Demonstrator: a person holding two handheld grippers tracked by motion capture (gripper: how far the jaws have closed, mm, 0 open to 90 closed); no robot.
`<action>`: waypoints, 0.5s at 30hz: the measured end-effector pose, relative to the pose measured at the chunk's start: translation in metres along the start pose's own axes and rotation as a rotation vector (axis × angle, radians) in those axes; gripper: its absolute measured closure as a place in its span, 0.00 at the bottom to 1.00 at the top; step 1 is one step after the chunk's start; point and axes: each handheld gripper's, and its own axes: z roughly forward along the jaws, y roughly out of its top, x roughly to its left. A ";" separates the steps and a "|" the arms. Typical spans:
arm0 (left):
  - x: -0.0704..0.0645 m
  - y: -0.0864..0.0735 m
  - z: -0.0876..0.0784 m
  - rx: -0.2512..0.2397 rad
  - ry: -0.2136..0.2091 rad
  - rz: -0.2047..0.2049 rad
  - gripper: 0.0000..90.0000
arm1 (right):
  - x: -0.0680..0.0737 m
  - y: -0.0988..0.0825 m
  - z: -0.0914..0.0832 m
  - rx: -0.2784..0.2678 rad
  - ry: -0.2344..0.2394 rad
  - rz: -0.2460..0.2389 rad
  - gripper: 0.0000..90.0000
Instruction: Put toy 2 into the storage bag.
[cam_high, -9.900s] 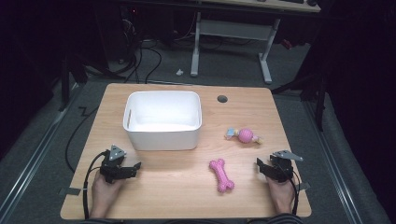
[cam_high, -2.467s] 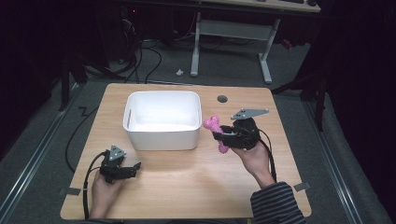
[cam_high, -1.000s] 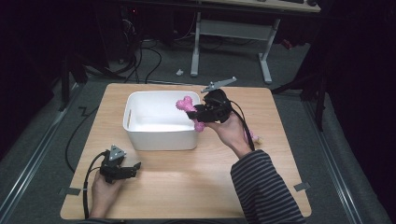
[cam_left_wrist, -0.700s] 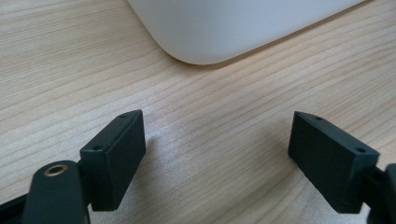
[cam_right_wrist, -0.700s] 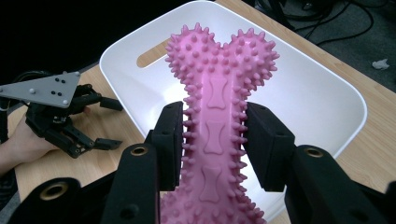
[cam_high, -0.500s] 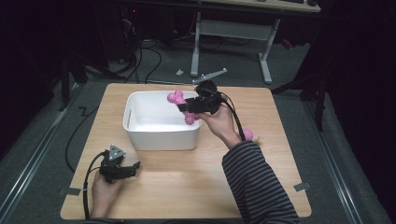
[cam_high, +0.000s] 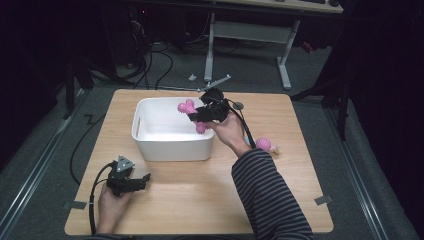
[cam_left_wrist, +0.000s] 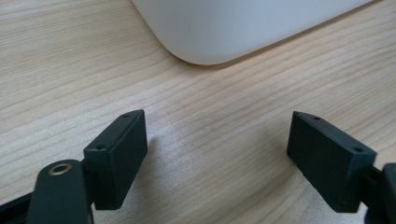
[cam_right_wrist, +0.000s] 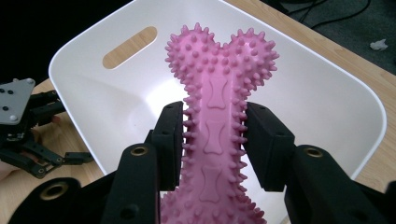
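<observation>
One bone (cam_right_wrist: 215, 135) – one bin (cam_high: 150, 142)

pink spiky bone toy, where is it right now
The pink spiky bone toy is clamped in the right gripper, held over the right end of the white bin.

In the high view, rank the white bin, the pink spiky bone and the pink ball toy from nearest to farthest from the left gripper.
Measured from the left gripper, low at the table's left:
1. White bin: just beyond it, its front wall closest.
2. Pink spiky bone: over the bin's far right part, clamped in the right gripper.
3. Pink ball toy: on the table right of the striped sleeve.
</observation>
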 end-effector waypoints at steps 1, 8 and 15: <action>0.000 0.000 0.000 0.000 0.000 0.000 0.23 | 0.000 0.000 0.000 -0.001 -0.001 0.001 0.66; 0.000 0.000 0.000 0.001 -0.002 -0.001 0.23 | -0.002 -0.001 0.005 0.012 -0.014 0.000 0.66; 0.000 0.000 0.000 0.000 0.000 -0.001 0.23 | 0.000 -0.001 0.017 0.044 -0.015 -0.012 0.65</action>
